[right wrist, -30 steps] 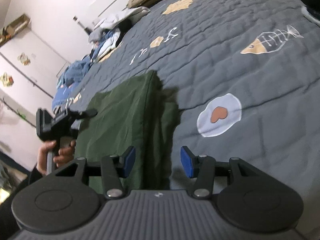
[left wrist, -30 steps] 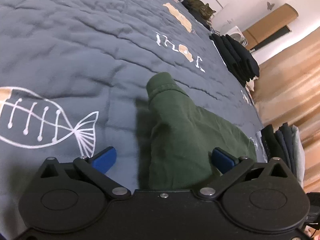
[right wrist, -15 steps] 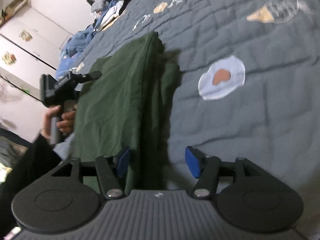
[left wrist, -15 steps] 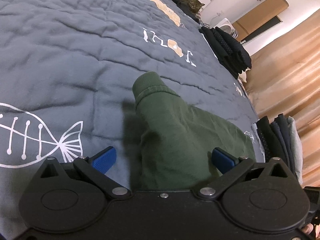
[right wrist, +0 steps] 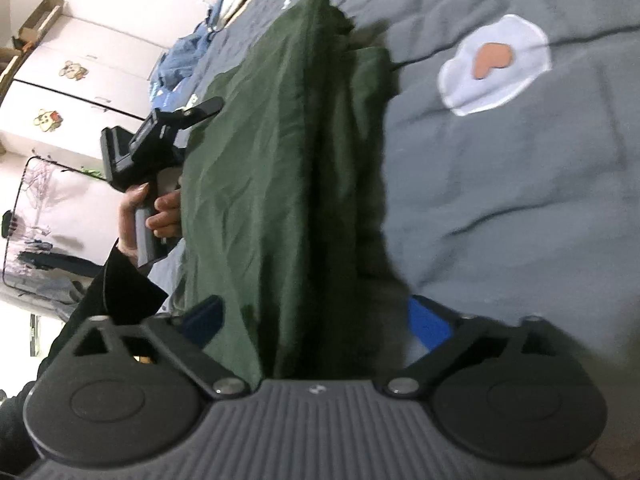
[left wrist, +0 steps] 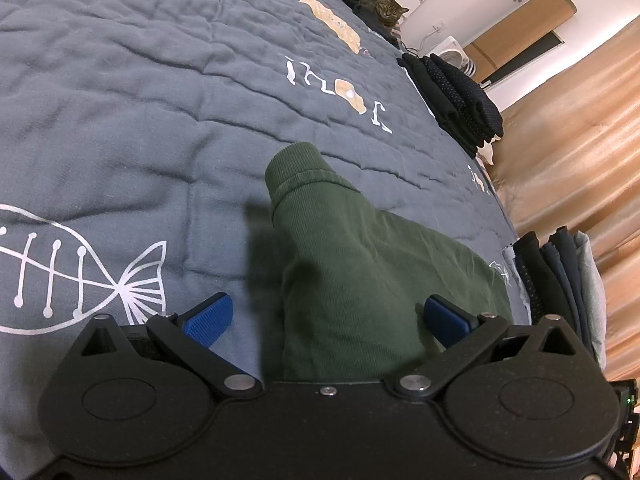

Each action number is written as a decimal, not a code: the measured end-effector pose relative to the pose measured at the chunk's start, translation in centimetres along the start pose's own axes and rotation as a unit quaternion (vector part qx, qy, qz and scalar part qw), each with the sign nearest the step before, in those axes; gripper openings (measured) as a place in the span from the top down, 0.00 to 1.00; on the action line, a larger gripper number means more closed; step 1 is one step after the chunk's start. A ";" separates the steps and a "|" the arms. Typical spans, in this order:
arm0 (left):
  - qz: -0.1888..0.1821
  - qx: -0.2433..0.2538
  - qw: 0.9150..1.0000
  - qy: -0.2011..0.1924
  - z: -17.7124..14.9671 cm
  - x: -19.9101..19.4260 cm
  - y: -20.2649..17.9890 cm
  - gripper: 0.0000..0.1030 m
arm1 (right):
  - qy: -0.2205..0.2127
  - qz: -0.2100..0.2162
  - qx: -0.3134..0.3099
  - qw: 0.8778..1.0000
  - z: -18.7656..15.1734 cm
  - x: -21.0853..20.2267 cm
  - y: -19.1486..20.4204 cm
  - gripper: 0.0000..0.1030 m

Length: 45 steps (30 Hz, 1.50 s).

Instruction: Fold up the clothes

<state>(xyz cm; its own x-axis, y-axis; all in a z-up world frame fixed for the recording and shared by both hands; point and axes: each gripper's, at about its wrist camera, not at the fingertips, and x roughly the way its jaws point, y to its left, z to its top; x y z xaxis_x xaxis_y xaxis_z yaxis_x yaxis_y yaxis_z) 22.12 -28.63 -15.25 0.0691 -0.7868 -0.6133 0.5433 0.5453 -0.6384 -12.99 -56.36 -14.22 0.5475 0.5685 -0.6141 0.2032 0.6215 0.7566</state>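
Green top [left wrist: 360, 264] flat on the bed [left wrist: 140, 120].
Your L gripper [left wrist: 328, 316] fingers wide, released; R gripper [right wrist: 316, 320] fingers opening, top between, not pinched.

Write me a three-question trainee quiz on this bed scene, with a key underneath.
1. True or false: the green garment lies on a grey quilt printed with a fish skeleton.
2. Which animal rests at the far end of the bed? A) dog B) cat C) rabbit
3. Fill in: the fingers of the left gripper stand ___, with the garment between them.

Key
1. True.
2. B.
3. Open. The blue pads are wide apart and do not press on the cloth. The right gripper is likewise astride the garment's folded edge, its jaws opening.
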 end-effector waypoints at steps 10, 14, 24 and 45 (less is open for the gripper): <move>-0.002 0.002 1.000 0.000 -0.1 0.0 0.1 0.01 | 0.022 0.035 -0.031 0.999 0.0 2.6 2.3 0.00; -0.002 0.002 1.000 0.000 0.0 0.0 0.2 0.01 | 0.019 0.042 0.003 0.999 0.5 2.8 1.7 0.00; -0.008 0.009 1.000 -0.004 0.3 0.2 -0.5 0.01 | 0.027 0.026 -0.032 0.999 -0.1 4.2 2.9 0.00; -0.053 0.043 0.997 0.022 -0.1 2.1 -2.0 0.49 | -0.011 0.025 0.000 1.000 -1.0 3.8 3.5 0.29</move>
<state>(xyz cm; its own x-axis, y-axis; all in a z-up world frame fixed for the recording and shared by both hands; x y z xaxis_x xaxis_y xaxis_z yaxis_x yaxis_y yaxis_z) 21.11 -31.37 -15.35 -0.0276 -0.8245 -0.5652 0.6159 0.4313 -0.6593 -11.02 -51.48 -14.09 0.5747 0.5864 -0.5709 0.1756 0.5929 0.7859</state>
